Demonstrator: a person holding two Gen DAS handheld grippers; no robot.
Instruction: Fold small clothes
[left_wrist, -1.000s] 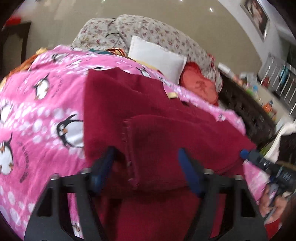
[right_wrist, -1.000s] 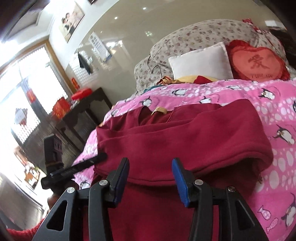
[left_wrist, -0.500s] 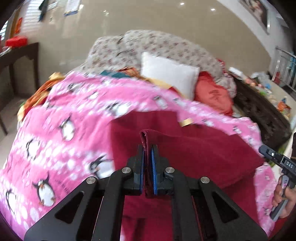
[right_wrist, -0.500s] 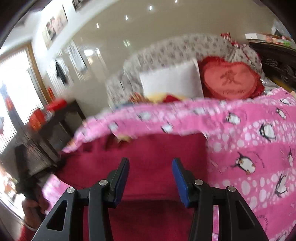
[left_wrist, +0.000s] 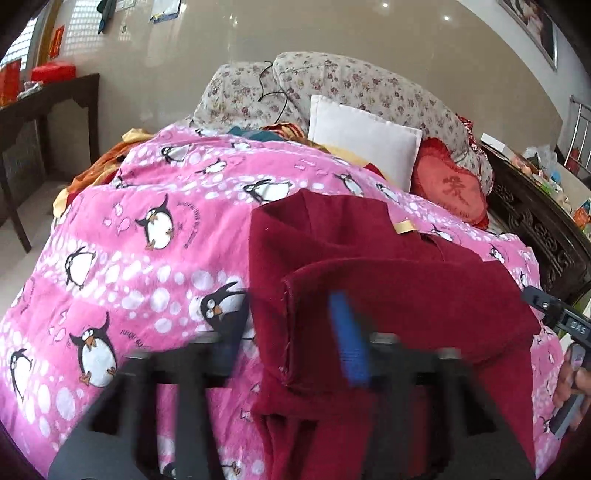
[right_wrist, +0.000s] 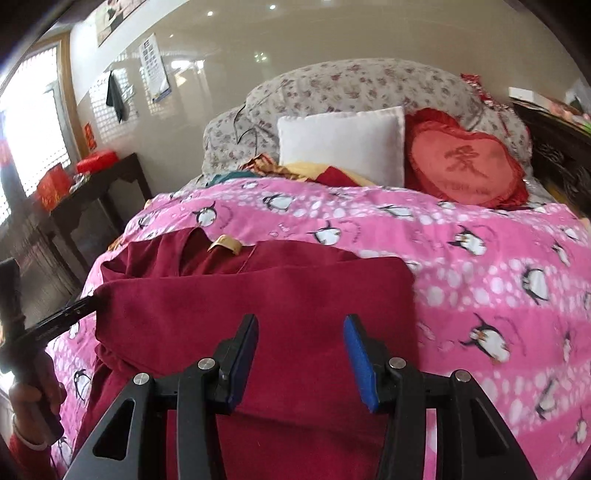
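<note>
A dark red garment (left_wrist: 388, 280) lies on the pink penguin blanket (left_wrist: 147, 258), its lower part folded up over the body, a yellow neck label at the far end. My left gripper (left_wrist: 288, 336) is open and motion-blurred, its jaws astride the fold's left edge. In the right wrist view the garment (right_wrist: 277, 295) lies the same way, and my right gripper (right_wrist: 300, 350) is open just above the folded layer, holding nothing. The left gripper shows at that view's left edge (right_wrist: 55, 321).
A white pillow (right_wrist: 343, 144), a red heart cushion (right_wrist: 465, 166) and floral bedding (right_wrist: 369, 85) sit at the bed head. A dark side table (left_wrist: 40, 99) stands left of the bed, a carved dark cabinet (left_wrist: 535, 221) on the right.
The left gripper, shut on the garment's fold half a second ago, has opened and let it go. The right gripper stayed open and hovers over the folded layer.
</note>
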